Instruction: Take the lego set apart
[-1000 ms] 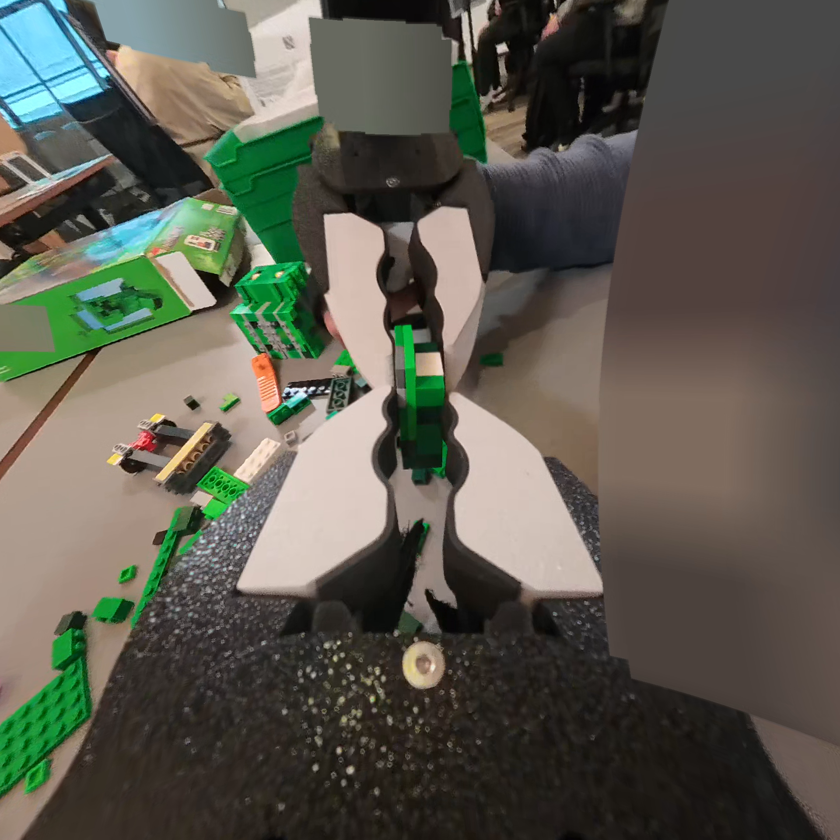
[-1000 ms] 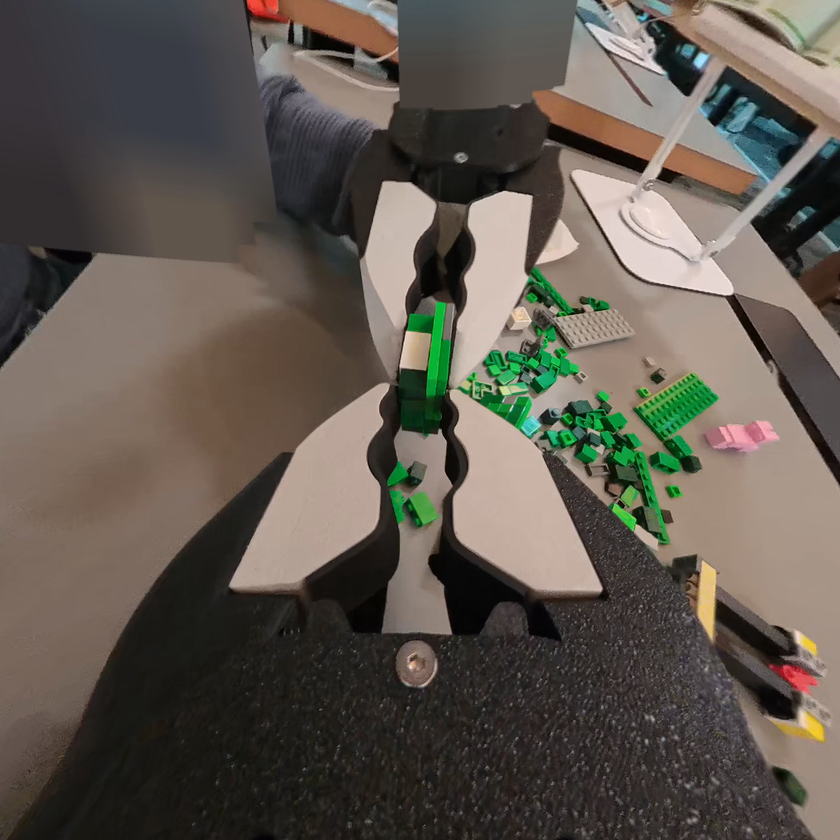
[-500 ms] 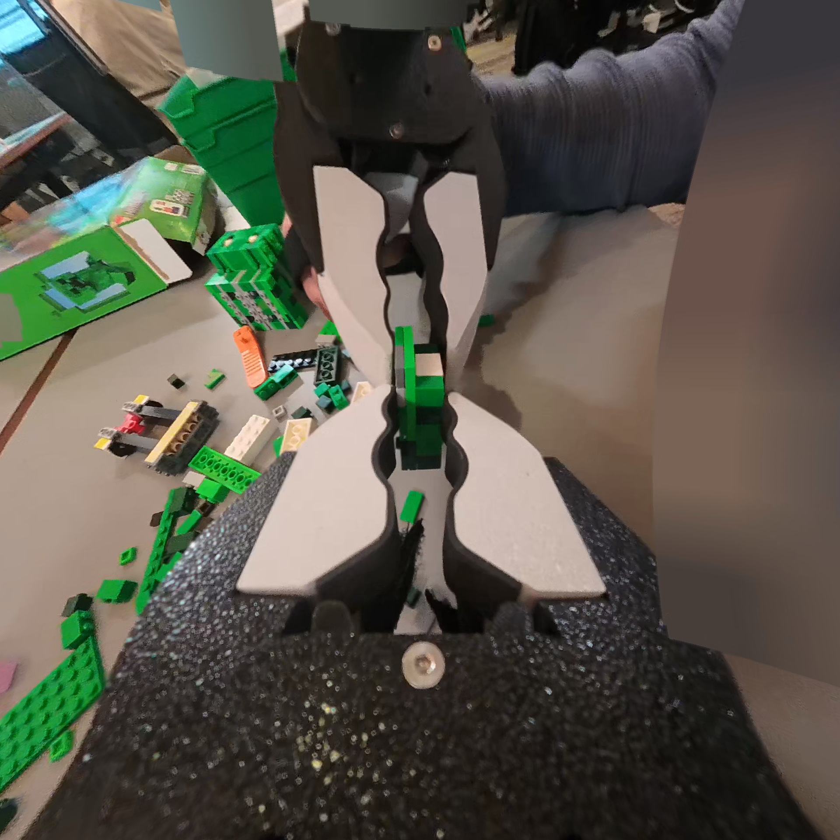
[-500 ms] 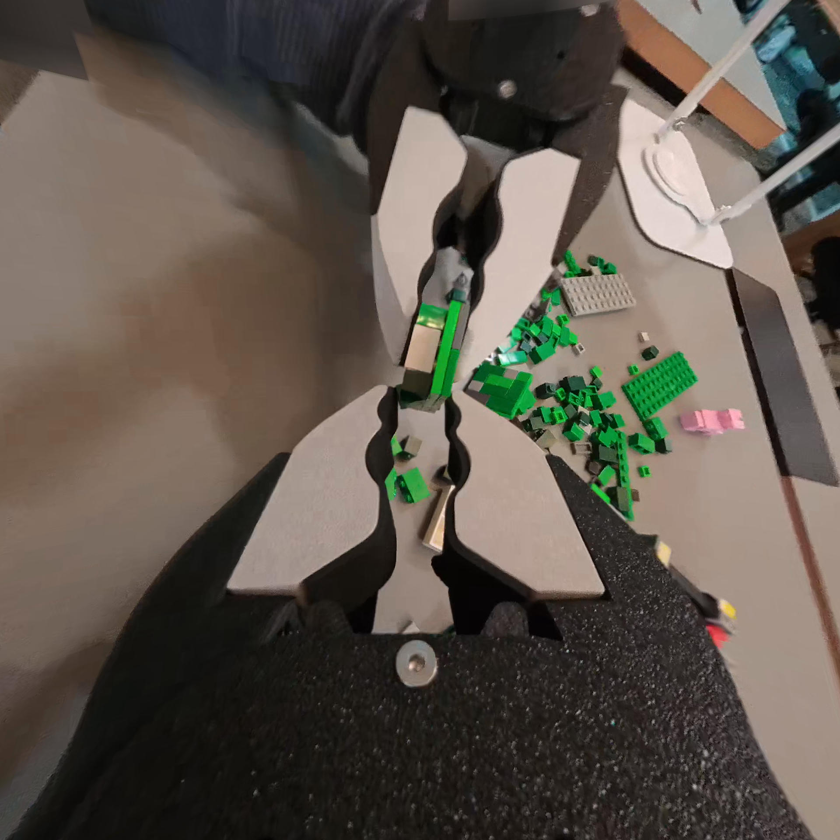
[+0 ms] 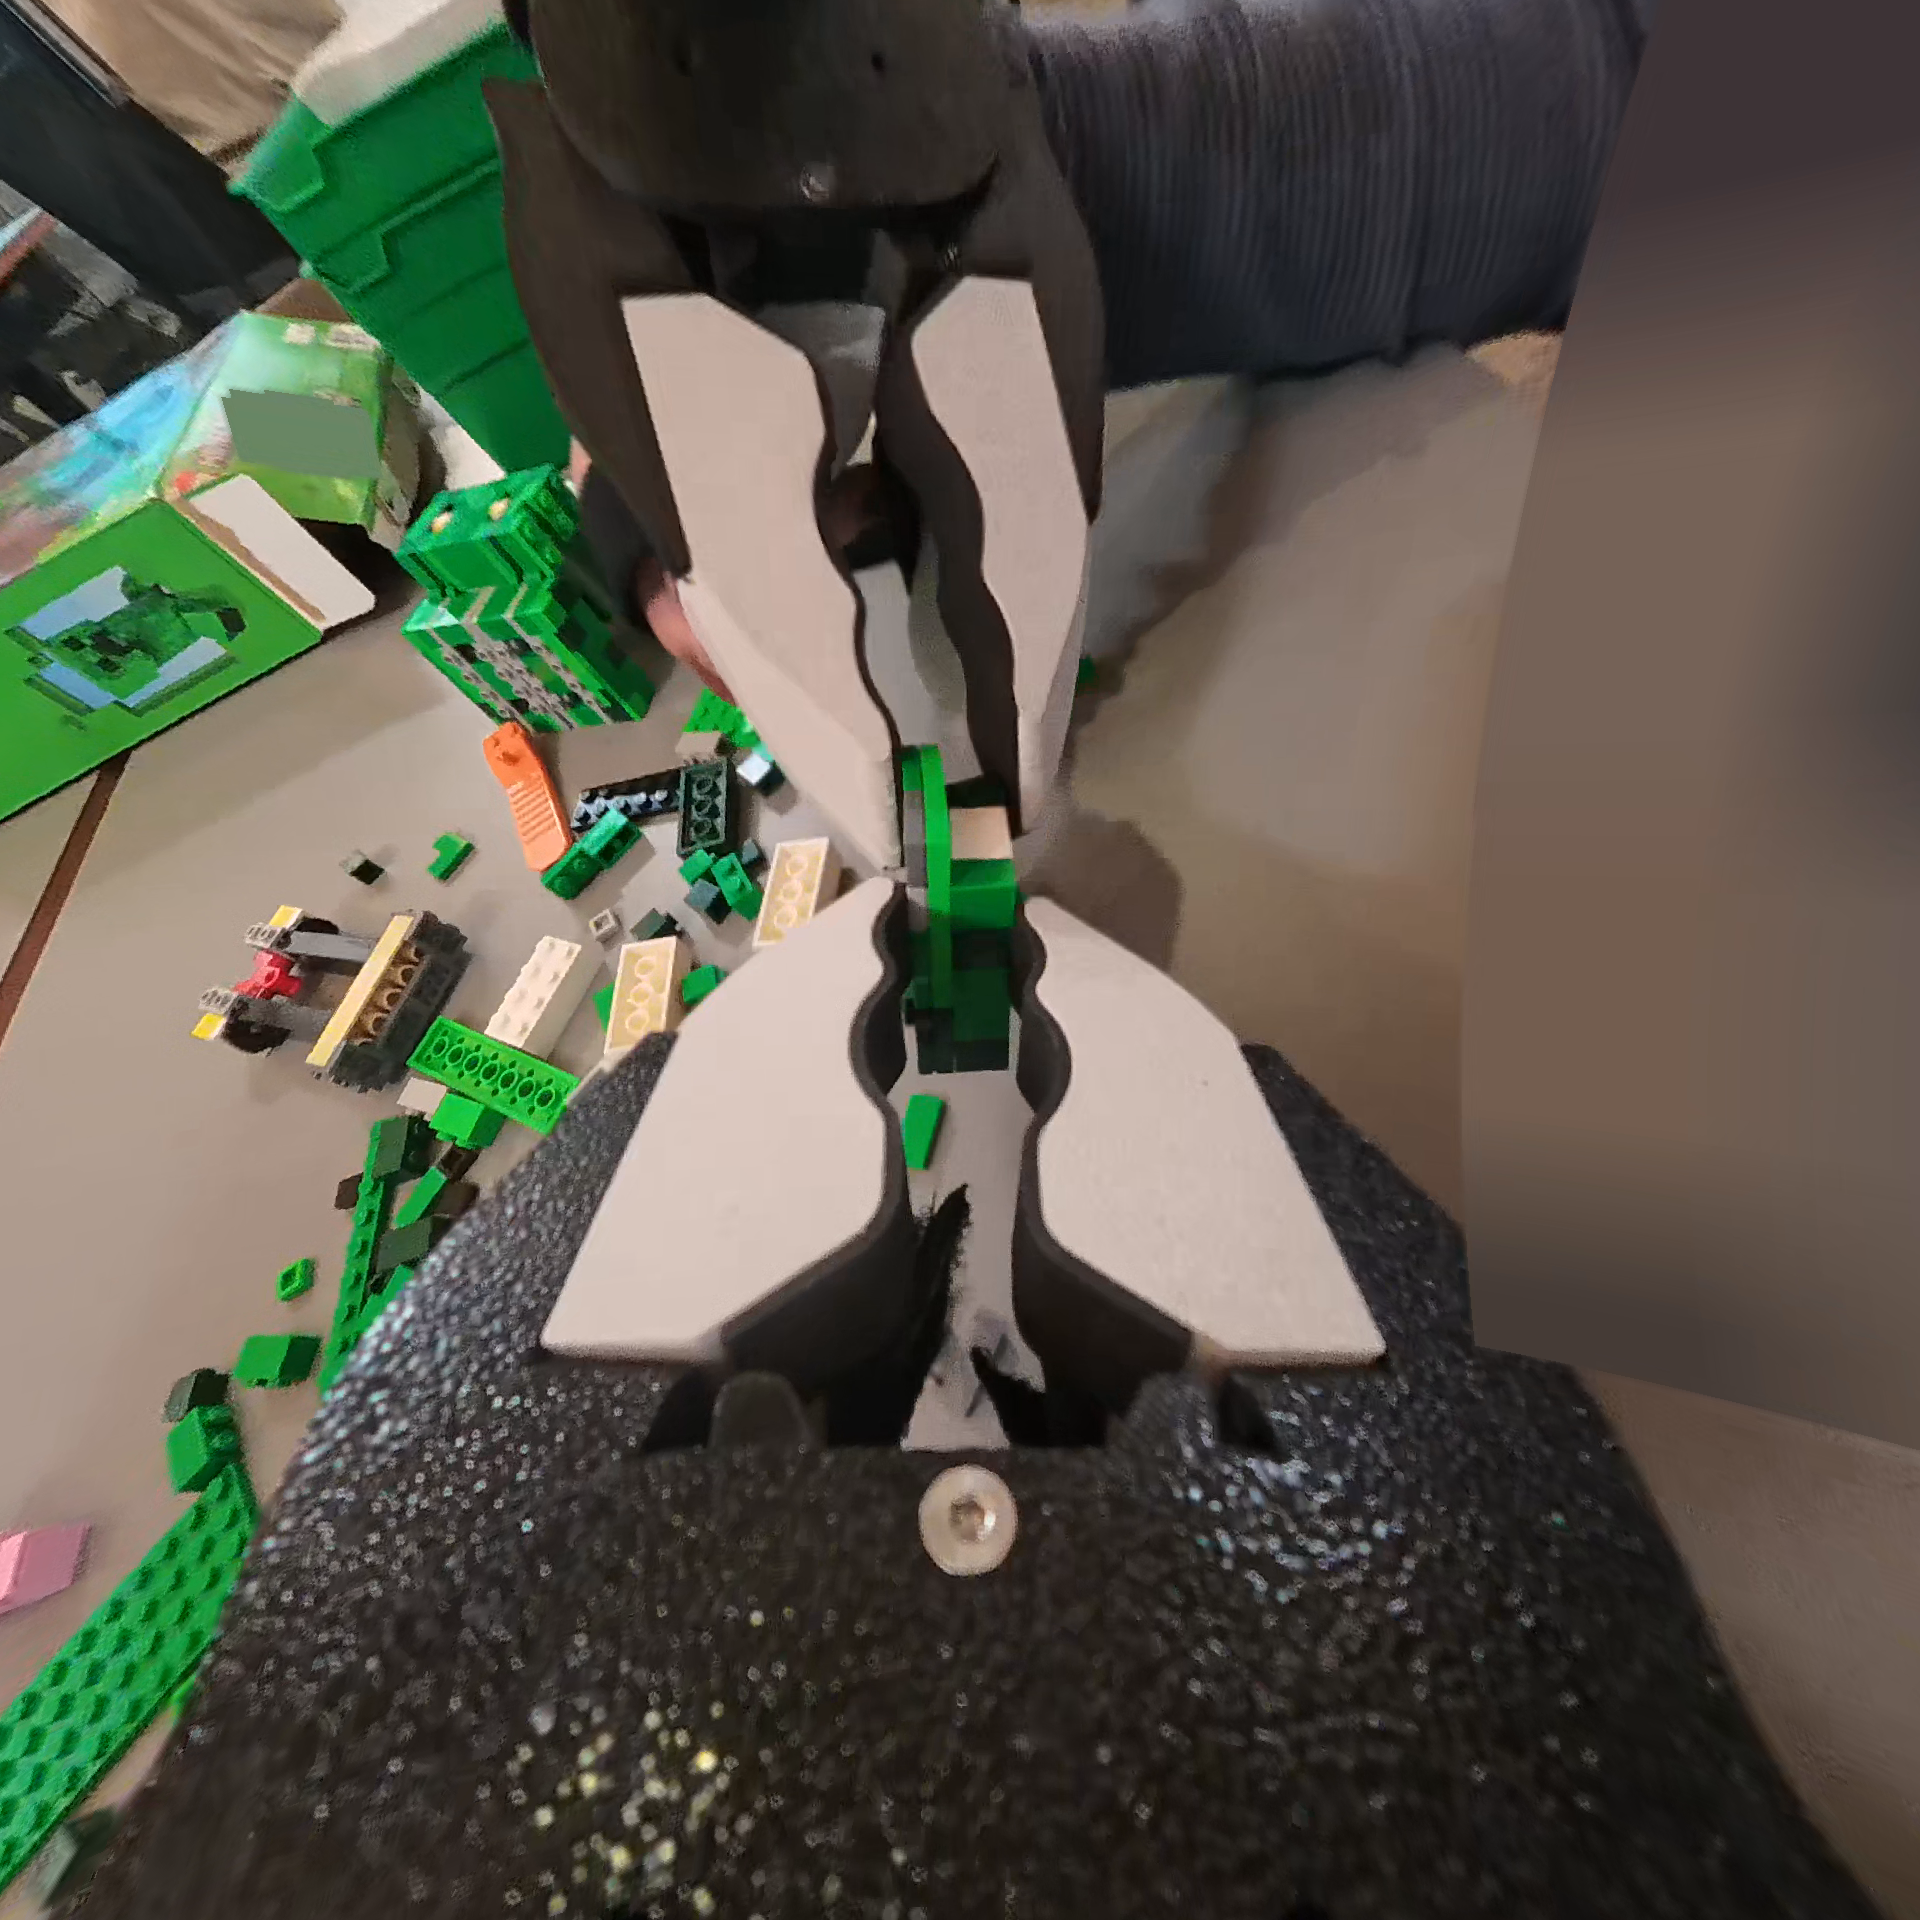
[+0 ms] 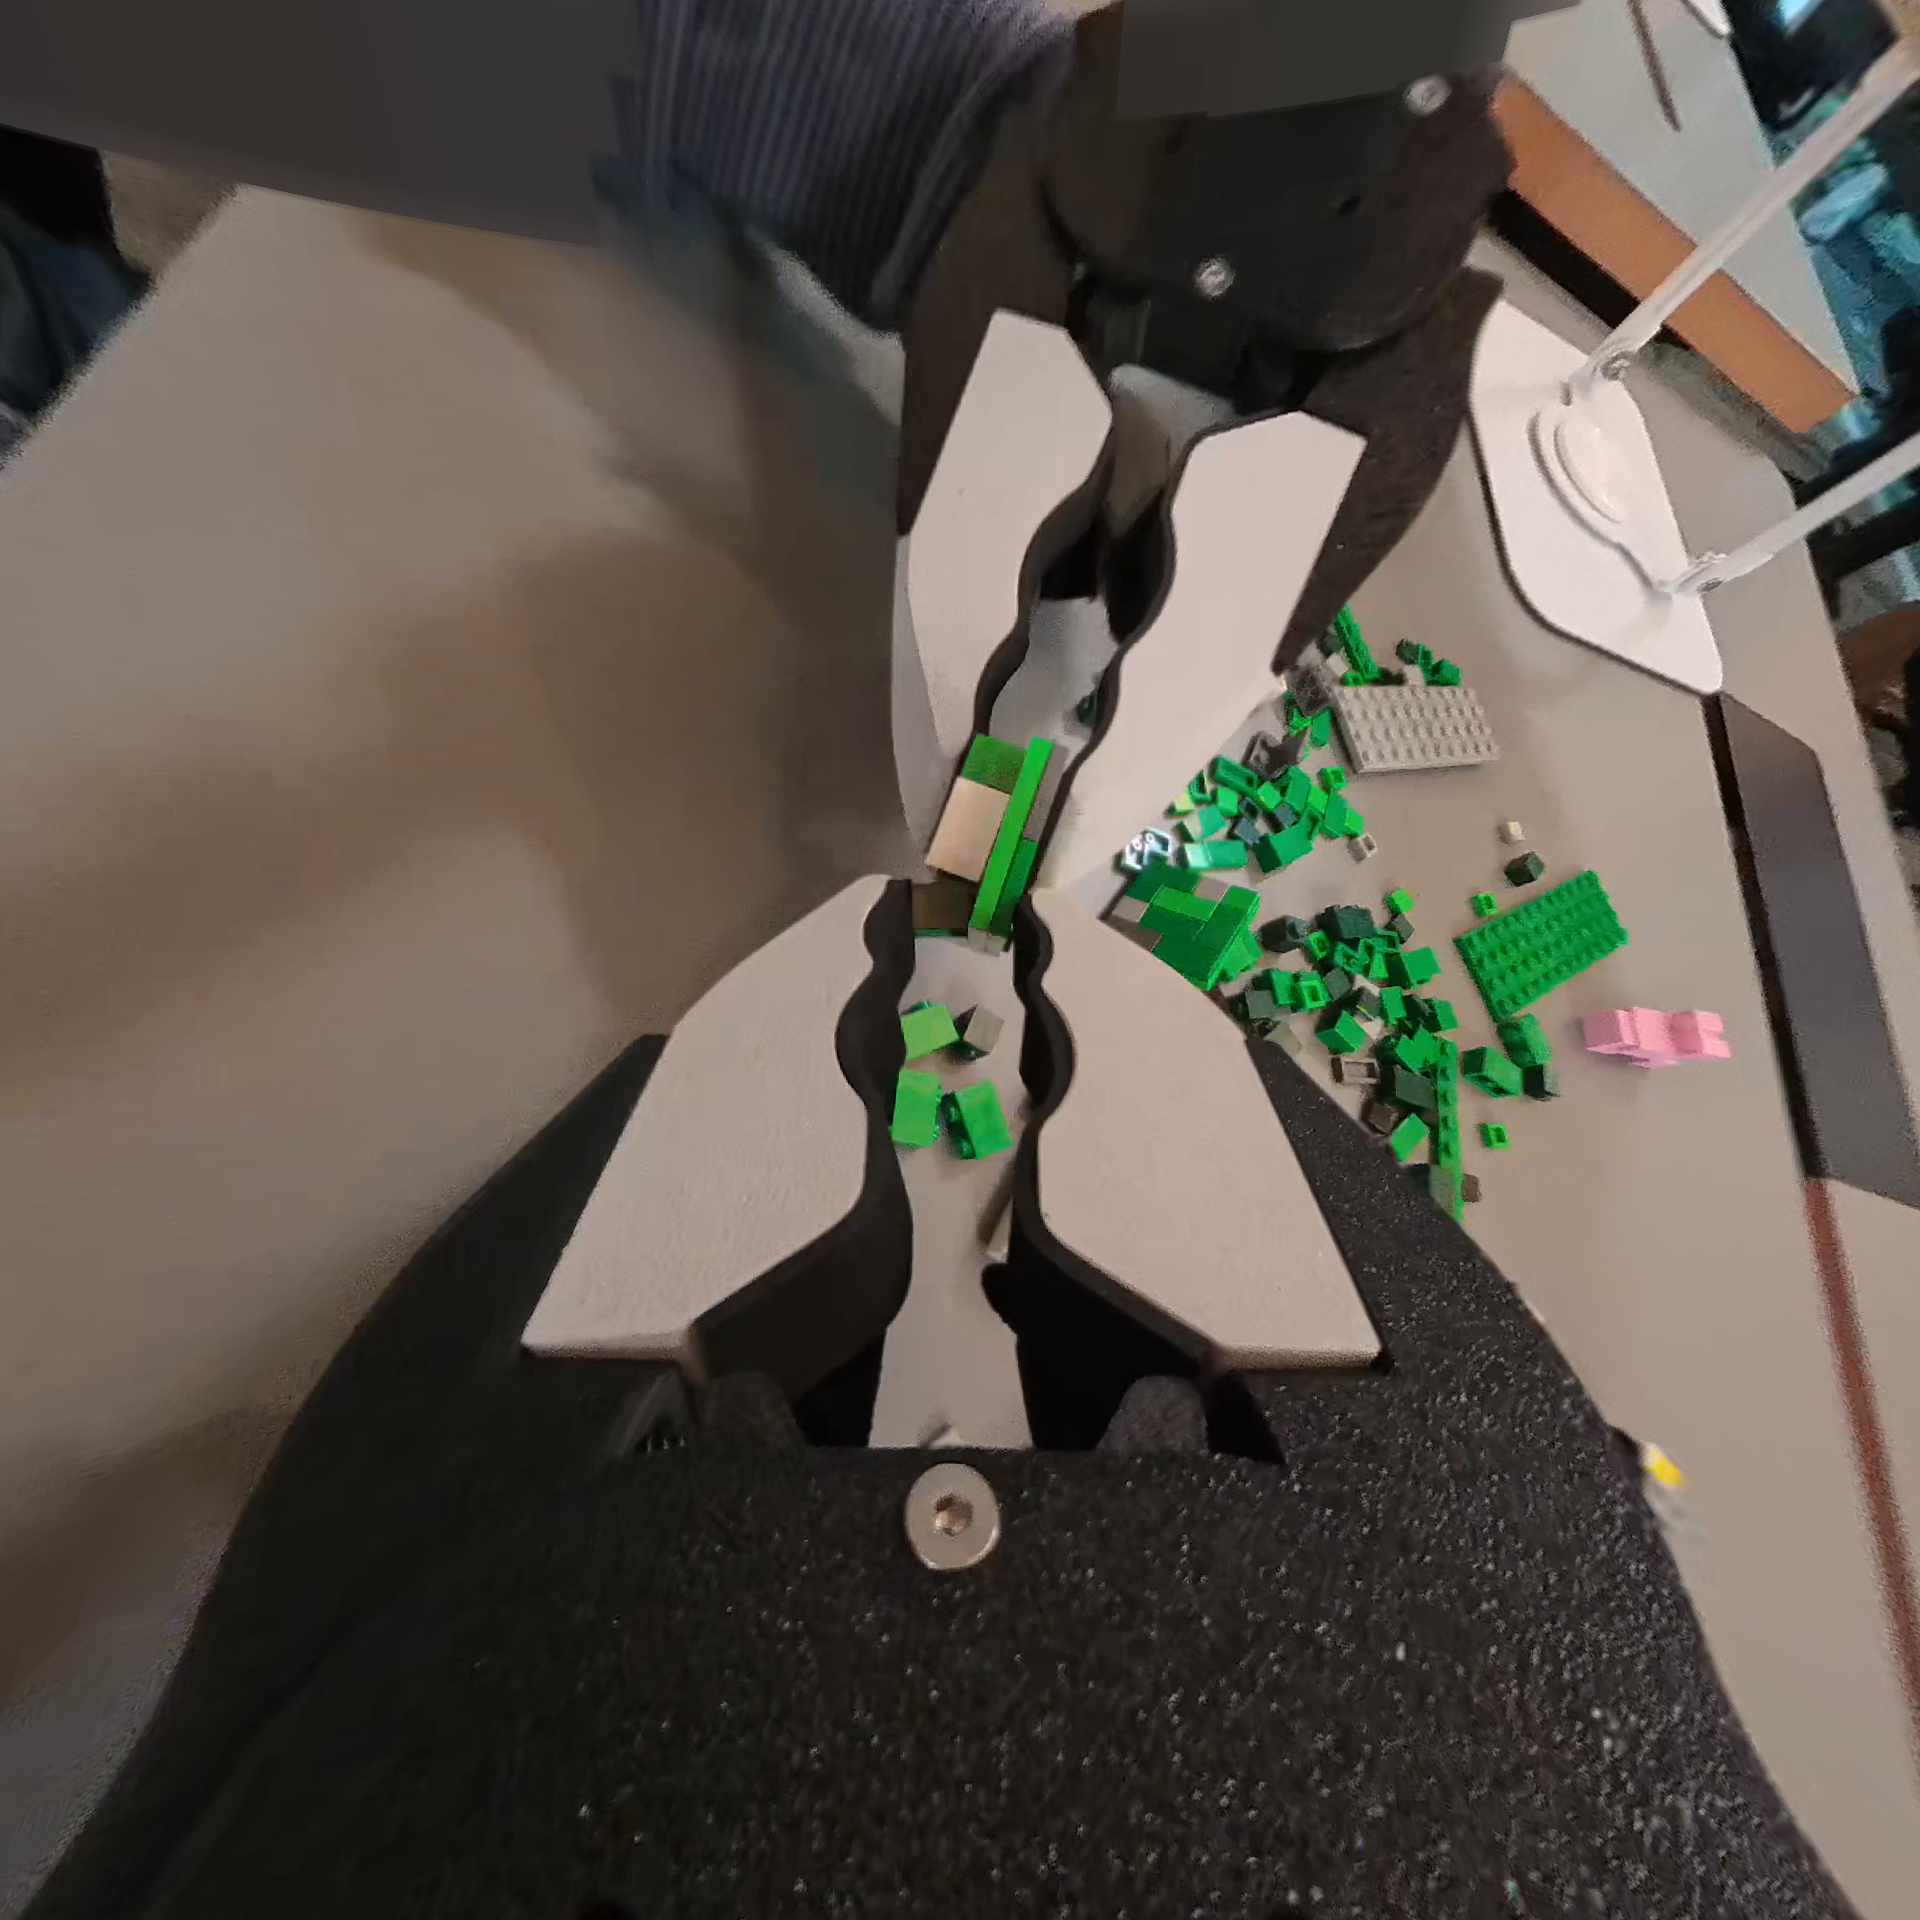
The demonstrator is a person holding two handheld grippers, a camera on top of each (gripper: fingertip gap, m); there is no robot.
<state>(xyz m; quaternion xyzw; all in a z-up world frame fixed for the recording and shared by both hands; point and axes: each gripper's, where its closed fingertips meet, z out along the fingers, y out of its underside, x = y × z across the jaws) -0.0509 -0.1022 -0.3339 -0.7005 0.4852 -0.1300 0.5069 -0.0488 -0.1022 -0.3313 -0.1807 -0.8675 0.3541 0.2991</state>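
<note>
L tongs (image 5: 956, 914) & R tongs (image 6: 951, 914) meet tip-to-tip above desk (image 6: 416, 727), both clenched on green brick assy (image 5: 961, 935).

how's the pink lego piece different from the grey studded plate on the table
The pink lego piece is a small chunky block shape with bumps sticking out; the grey studded plate is thin, flat and rectangular. The pink lego piece lies by itself beside a green plate, while the grey studded plate sits at the far end of the loose green bricks. Both rest on the table, ungripped.

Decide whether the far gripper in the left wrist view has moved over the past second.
Yes. The right gripper has tipped toward the camera, hiding more of the green crate. Both jaws grip the green brick stack.
</note>
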